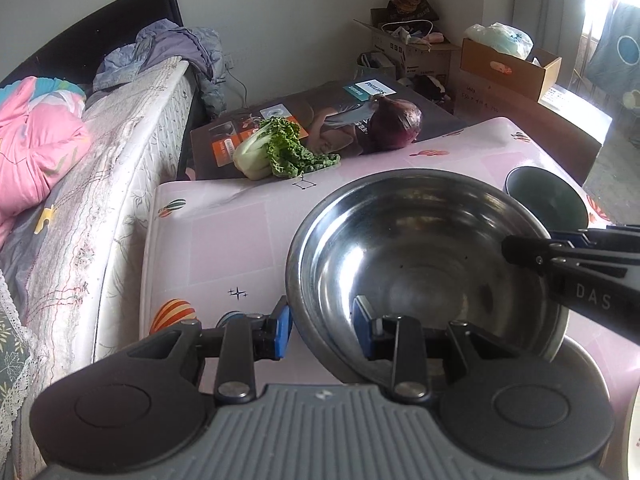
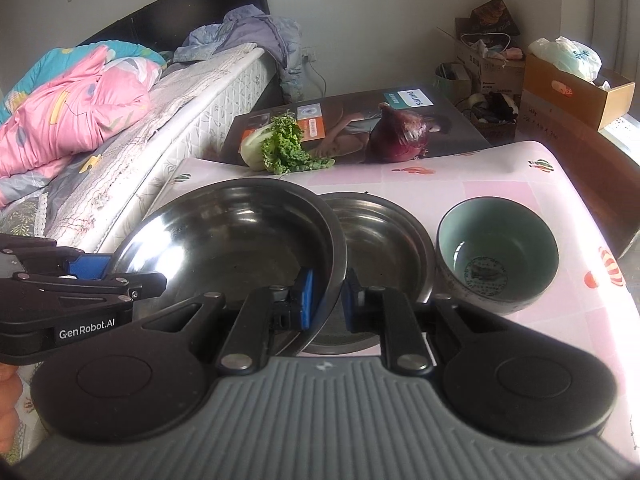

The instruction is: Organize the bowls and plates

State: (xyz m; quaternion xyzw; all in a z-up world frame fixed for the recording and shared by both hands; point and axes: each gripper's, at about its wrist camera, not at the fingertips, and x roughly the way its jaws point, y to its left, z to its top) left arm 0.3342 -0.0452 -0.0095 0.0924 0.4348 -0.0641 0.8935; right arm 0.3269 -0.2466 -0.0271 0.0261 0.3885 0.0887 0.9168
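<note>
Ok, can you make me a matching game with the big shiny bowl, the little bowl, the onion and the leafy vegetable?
Things:
1. big steel bowl
2. ceramic bowl
3. onion
4. leafy vegetable

Descriptions:
A. dark red-purple, lying on a printed box
B. pale green inside, standing on the pink tablecloth
C. green leaves with a white stem
D. rim pinched by both hand-held grippers, left and right

Pairs: 1-D, 2-B, 3-A, 4-C
</note>
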